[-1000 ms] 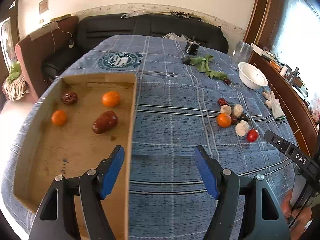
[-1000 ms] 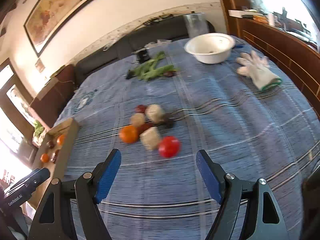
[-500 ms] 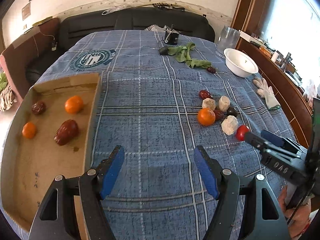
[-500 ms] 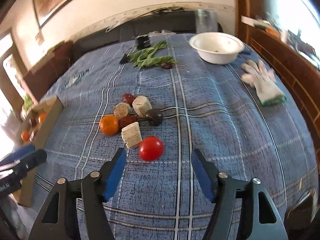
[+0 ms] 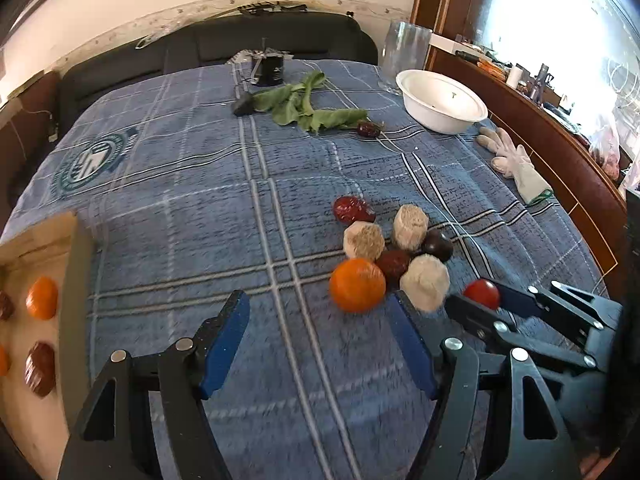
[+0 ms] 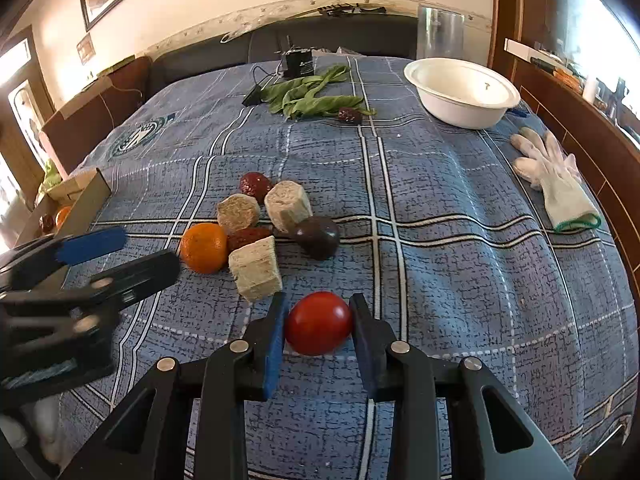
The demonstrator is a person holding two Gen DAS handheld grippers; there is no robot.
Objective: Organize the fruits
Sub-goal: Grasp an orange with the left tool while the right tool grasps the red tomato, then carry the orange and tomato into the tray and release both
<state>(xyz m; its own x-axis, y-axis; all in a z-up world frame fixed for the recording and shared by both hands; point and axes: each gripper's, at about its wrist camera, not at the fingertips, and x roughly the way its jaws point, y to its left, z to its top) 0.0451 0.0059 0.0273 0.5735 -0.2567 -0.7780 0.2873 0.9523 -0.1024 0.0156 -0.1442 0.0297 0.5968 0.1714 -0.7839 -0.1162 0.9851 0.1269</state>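
Blue checked cloth (image 6: 460, 240) is covering the table; the right gripper (image 6: 318, 330) is closing its jaws around the red tomato (image 6: 319, 323), likely to carry it away; the left gripper (image 5: 320, 344) is waiting half open and empty near the orange (image 5: 357, 285).

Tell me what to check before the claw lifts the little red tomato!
1. Tomato between the right gripper pads: ok, jaws closing on it.
2. Pads pressing both sides: ok, they look to be touching.
3. Tan block clear of the jaws: ok, close beside the left pad but apart.
4. Left gripper out of the way: ok, open and empty, near the orange.
5. Cardboard tray has room: cannot tell, mostly out of view.
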